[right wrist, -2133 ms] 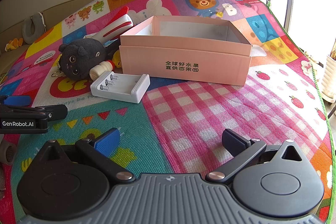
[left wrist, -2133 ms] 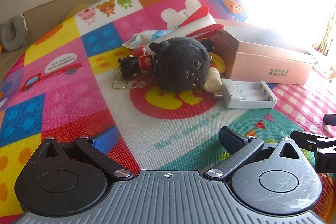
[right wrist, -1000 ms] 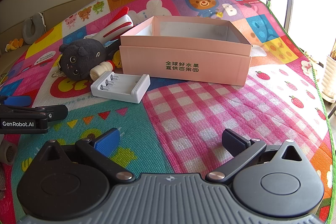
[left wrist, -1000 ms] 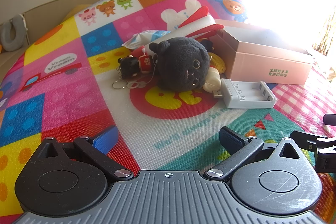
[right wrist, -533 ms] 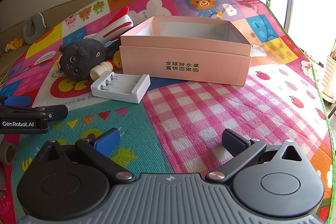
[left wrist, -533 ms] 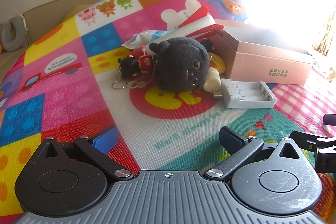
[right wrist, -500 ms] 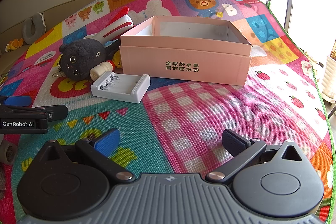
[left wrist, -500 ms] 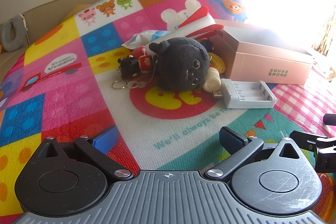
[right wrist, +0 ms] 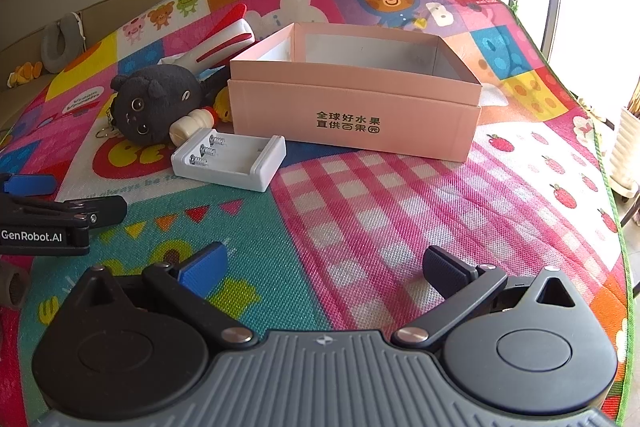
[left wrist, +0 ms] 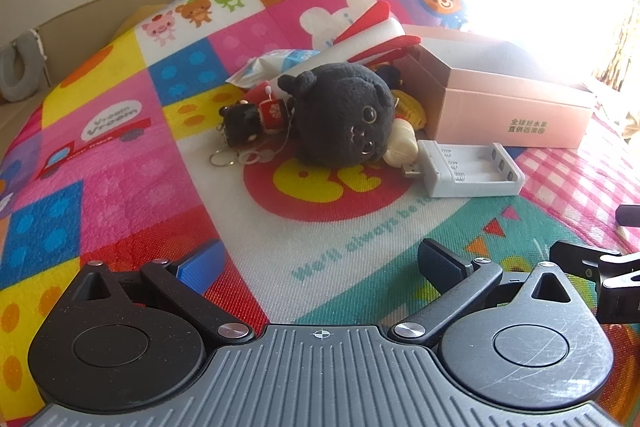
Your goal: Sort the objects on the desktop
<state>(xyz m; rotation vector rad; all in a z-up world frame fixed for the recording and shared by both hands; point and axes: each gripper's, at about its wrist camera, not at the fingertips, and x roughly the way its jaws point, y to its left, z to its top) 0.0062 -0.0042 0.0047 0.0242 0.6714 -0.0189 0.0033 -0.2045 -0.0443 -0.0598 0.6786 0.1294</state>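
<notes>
1. Left gripper (left wrist: pixel 320 265): jaws spread wide, nothing between them, low over the patterned play mat (left wrist: pixel 120 179). It faces the cluster of objects.
2. Right gripper (right wrist: pixel 326 267): jaws likewise wide apart and empty, over the pink checked part of the mat, facing the pink box (right wrist: pixel 352 119).
3. Pink box: open-topped, resting on the mat, interior appears bare where visible. Its long axis runs left to right in the right wrist view, the printed long side toward that camera.
4. White battery holder (right wrist: pixel 230 159): lies flat just in front of the box's left corner, not clearly touching it. Open side up, spring contacts at its left end in the right wrist view; long axis roughly parallel to the box front.
5. Black cat plush (left wrist: pixel 344 113): lies on its side left of the box, face turned toward the left gripper.
6. Cream bottle-shaped toy (left wrist: pixel 402 147): between the plush and the battery holder, touching the plush.
7. Small black keychain figure (left wrist: pixel 248 121): left of the plush, its metal rings (left wrist: pixel 236 159) lying on the mat toward the camera.
8. White and red plush (right wrist: pixel 224 41): behind the cat plush, long axis slanting up toward the right, red-tipped end highest.
9. Blue-white packet (left wrist: pixel 276 65): behind the plush, partly hidden.
</notes>
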